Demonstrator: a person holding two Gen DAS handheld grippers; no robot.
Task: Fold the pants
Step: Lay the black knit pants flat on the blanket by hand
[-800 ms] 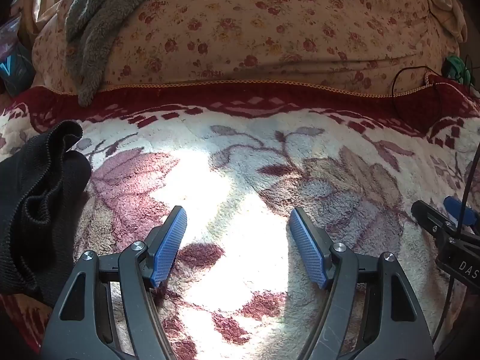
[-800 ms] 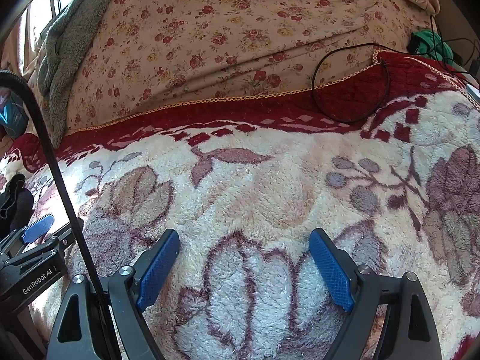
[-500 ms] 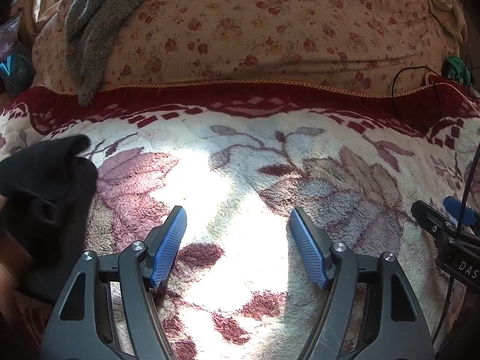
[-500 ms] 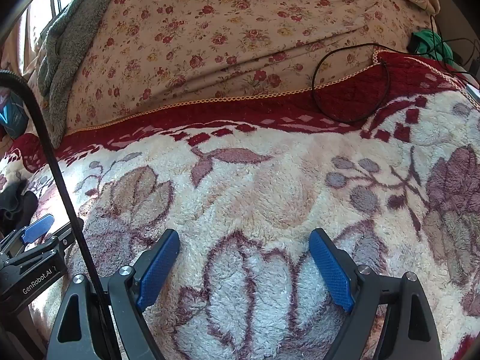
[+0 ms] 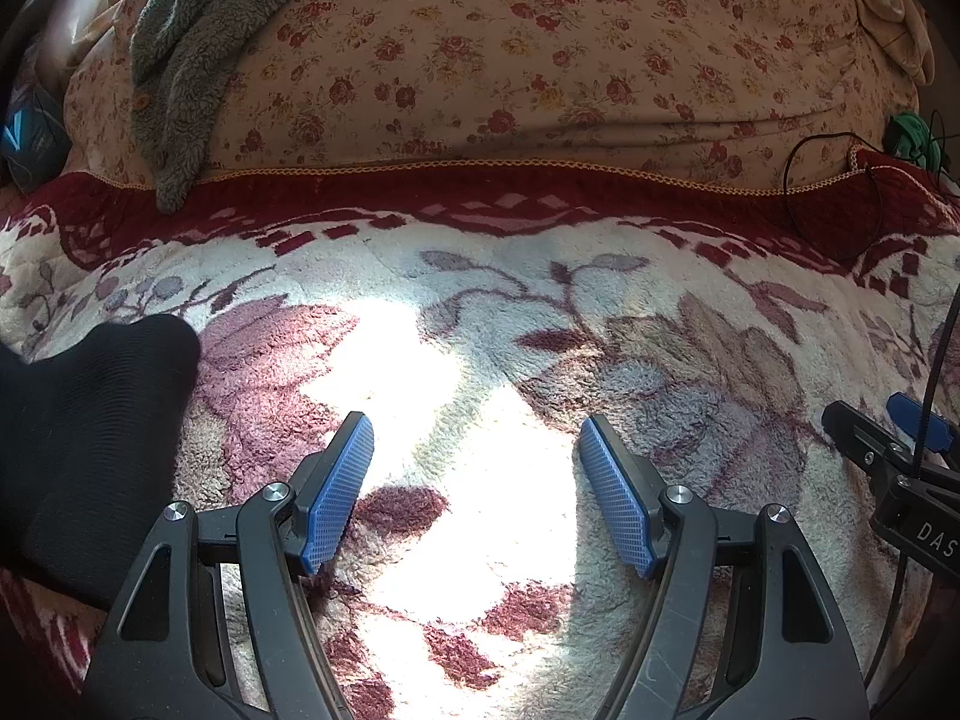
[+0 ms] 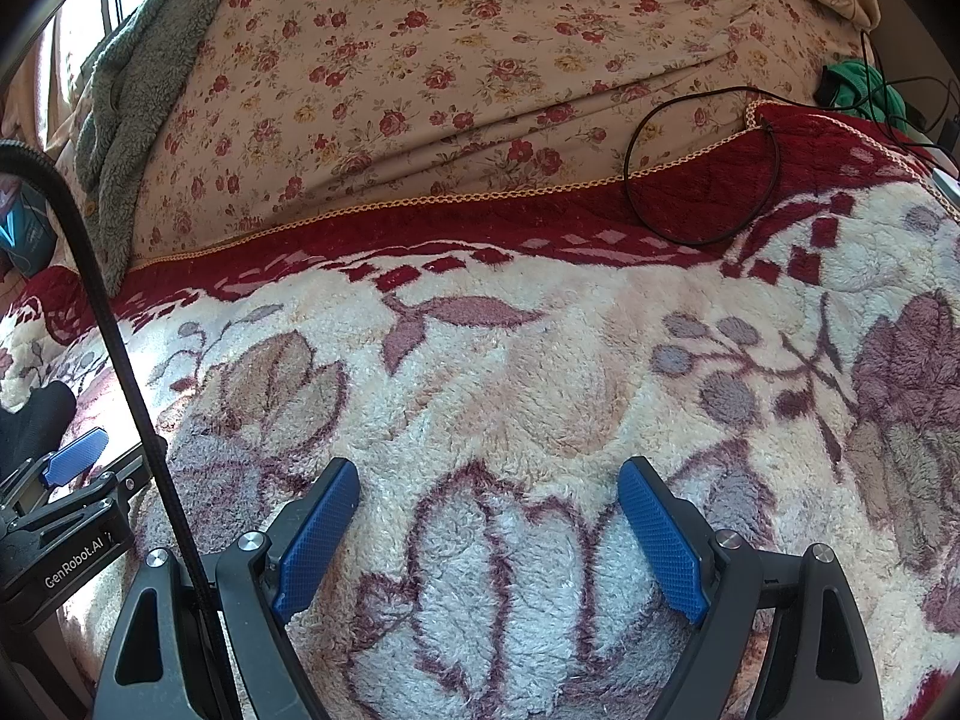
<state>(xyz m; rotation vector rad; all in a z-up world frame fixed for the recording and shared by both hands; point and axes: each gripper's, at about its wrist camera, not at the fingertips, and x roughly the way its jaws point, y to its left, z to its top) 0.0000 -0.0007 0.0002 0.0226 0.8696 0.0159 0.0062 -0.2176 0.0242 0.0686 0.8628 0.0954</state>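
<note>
Left, pants (image 5: 84, 450) beside blanket (image 5: 600, 312)

Two hand-held grippers (image 5: 474, 492) (image 6: 489, 540), seemingly one black pants (image 5: 90, 438).

pants (image 5: 78, 450): cut off at left edge (dark, shape unclear) | right gripper (image 5: 900, 450): partly out of frame

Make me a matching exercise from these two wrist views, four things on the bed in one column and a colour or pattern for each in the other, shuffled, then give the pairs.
Things:
1. pants
2. fleece garment
3. quilt
4. cable

Descriptions:
A. grey and fluffy, draped over the quilt at far left
B. thin black loop on the dark red border
C. black, bunched at the left edge
D. beige with small red roses

Pairs: 1-C, 2-A, 3-D, 4-B
</note>
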